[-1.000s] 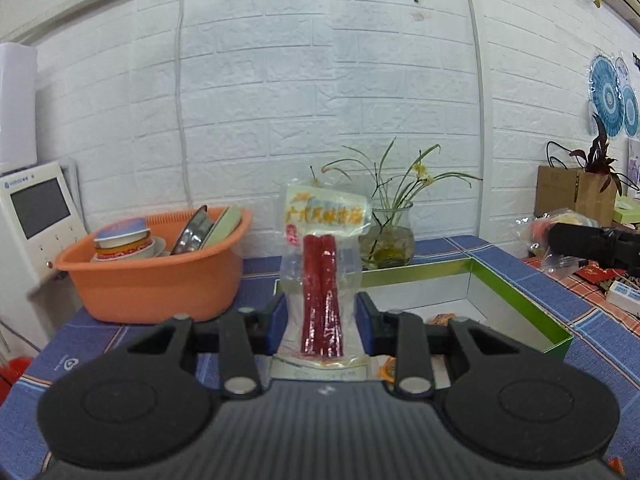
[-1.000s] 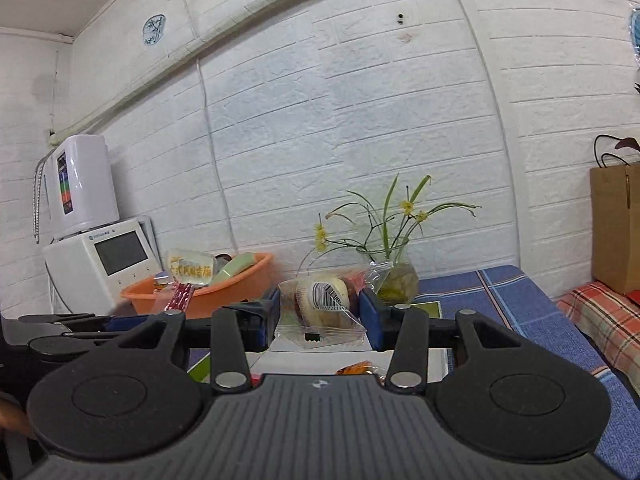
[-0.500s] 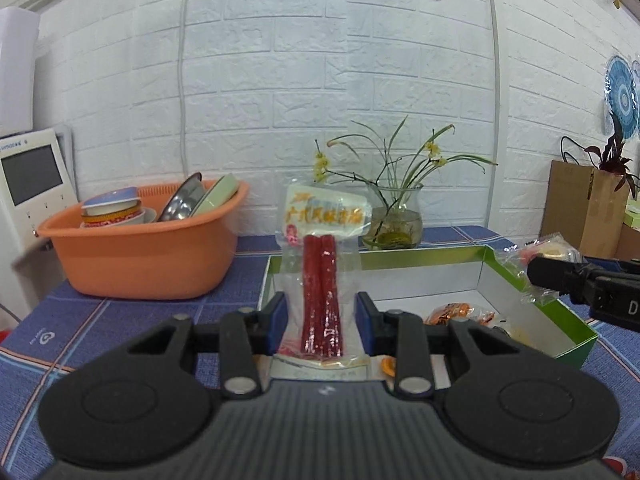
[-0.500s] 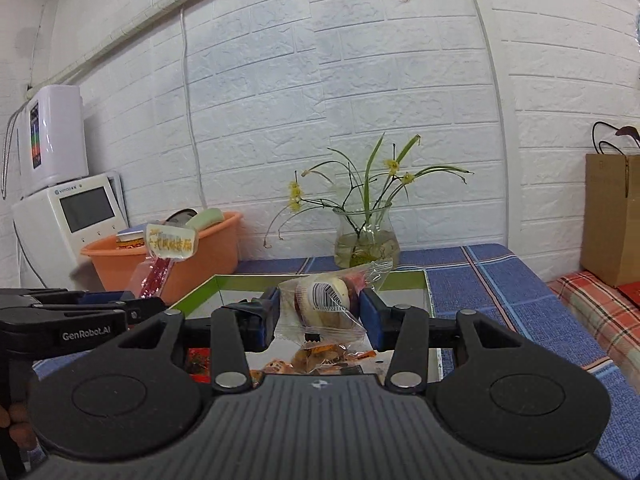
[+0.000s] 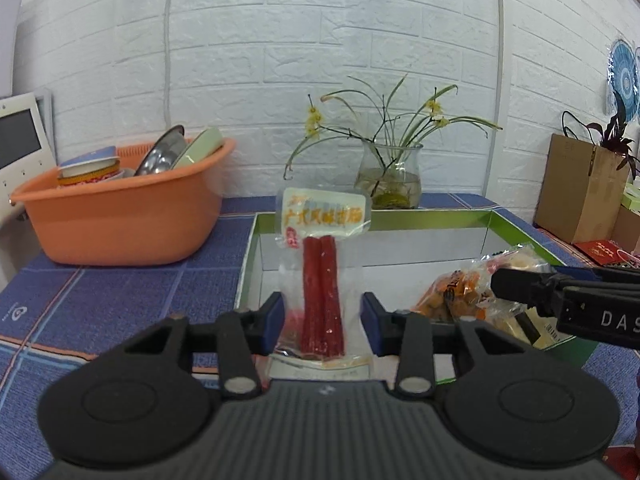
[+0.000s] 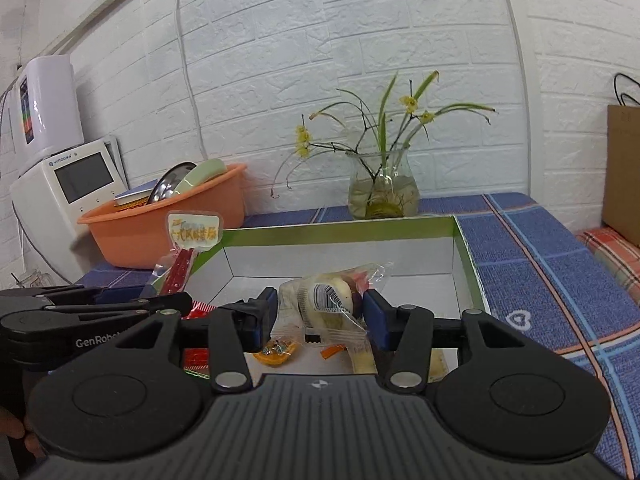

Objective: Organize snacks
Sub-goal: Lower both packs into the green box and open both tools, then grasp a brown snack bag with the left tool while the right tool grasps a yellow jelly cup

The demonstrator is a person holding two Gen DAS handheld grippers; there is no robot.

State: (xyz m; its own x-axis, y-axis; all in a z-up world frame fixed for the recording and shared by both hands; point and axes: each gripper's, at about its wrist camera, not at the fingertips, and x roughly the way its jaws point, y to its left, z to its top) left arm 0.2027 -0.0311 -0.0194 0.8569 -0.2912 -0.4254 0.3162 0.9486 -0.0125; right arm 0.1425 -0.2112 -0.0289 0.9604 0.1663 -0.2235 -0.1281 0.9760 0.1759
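Note:
My left gripper (image 5: 322,322) is shut on a clear sausage pack (image 5: 322,280) with two red sticks and a yellow label, held upright over the near left part of the green-rimmed white box (image 5: 400,222). My right gripper (image 6: 320,316) is shut on a clear snack bag (image 6: 332,300) with a barcode label, held over the box (image 6: 466,252). The sausage pack also shows in the right wrist view (image 6: 184,256), with the left gripper (image 6: 132,300) at the left. The right gripper (image 5: 516,282) enters the left wrist view from the right, over an orange snack bag (image 5: 452,292) in the box.
An orange basin (image 5: 120,220) with dishes stands left of the box. A glass vase with flowers (image 5: 390,180) stands behind it at the wall. A white appliance (image 6: 68,184) is at far left, a cardboard box (image 5: 580,192) at the right. Small snacks (image 6: 280,350) lie in the box.
Both grippers have moved forward and down over the box, still holding their packs. The box now fills more of both views.

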